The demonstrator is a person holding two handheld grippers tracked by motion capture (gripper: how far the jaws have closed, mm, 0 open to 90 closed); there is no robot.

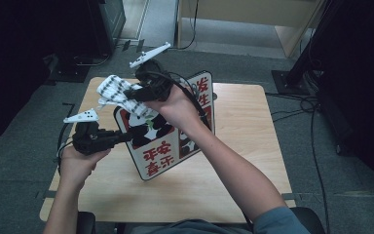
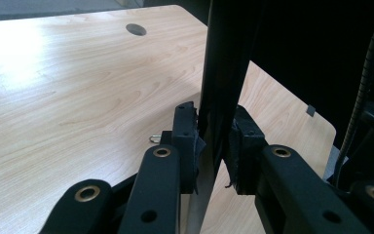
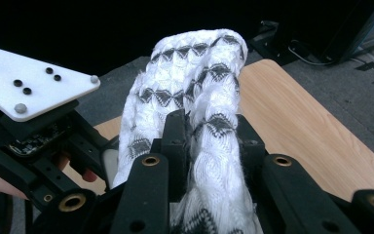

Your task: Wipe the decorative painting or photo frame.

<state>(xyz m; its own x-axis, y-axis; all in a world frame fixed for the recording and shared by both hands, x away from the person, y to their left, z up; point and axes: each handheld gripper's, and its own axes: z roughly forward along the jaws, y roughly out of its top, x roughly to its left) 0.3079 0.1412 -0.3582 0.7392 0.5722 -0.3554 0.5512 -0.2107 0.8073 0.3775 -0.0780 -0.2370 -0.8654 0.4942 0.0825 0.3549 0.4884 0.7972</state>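
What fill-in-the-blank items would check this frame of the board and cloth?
1. The left gripper is shut on the edge of the ____.
2. The right gripper is shut on a white, black-patterned ____.
3. The board stands tilted on a ____ table.
Missing words: board; cloth; wooden

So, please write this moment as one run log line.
left claw: shut on panda sign board | right claw: shut on white patterned cloth
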